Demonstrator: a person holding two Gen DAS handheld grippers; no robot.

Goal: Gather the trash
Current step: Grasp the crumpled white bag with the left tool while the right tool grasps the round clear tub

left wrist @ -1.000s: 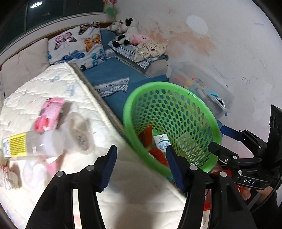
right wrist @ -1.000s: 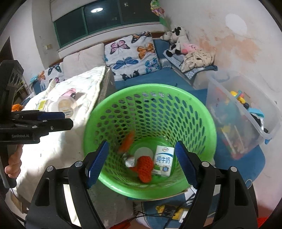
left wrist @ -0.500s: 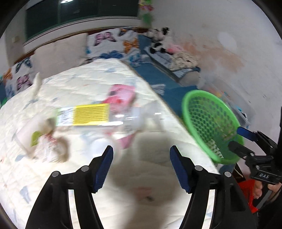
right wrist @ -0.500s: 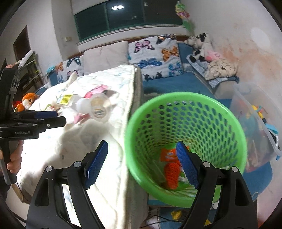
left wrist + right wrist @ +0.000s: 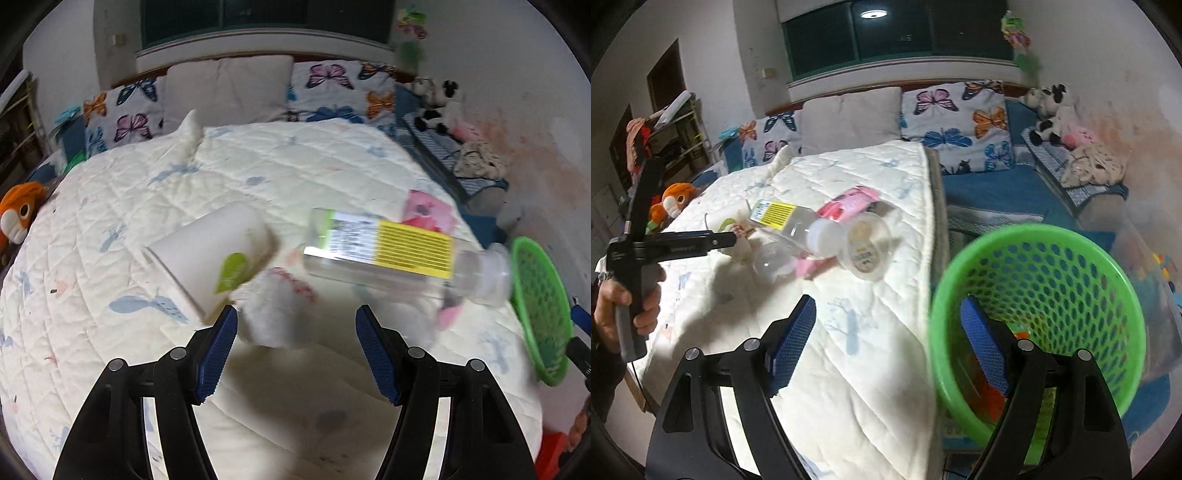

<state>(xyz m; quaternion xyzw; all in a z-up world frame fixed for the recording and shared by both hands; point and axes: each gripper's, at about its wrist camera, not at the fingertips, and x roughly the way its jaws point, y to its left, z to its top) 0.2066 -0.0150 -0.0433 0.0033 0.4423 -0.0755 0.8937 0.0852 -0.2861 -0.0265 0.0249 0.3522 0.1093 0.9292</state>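
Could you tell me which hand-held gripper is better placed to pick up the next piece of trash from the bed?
Left, I think. The left hand-held gripper is empty and sits right before the crumpled tissue and bottle. The right hand-held gripper, jaws opening and empty, is nearer the green basket.

A: What did the quilt (image 5: 295, 173) look like?
B: Matt stitched cloth. On it, the bottle (image 5: 399, 254) was clear glossy plastic with a paper label.
A: And beside the quilt?
B: The basket (image 5: 1045, 317) was shiny perforated plastic. The pads (image 5: 792, 339) looked ribbed, rubbery.
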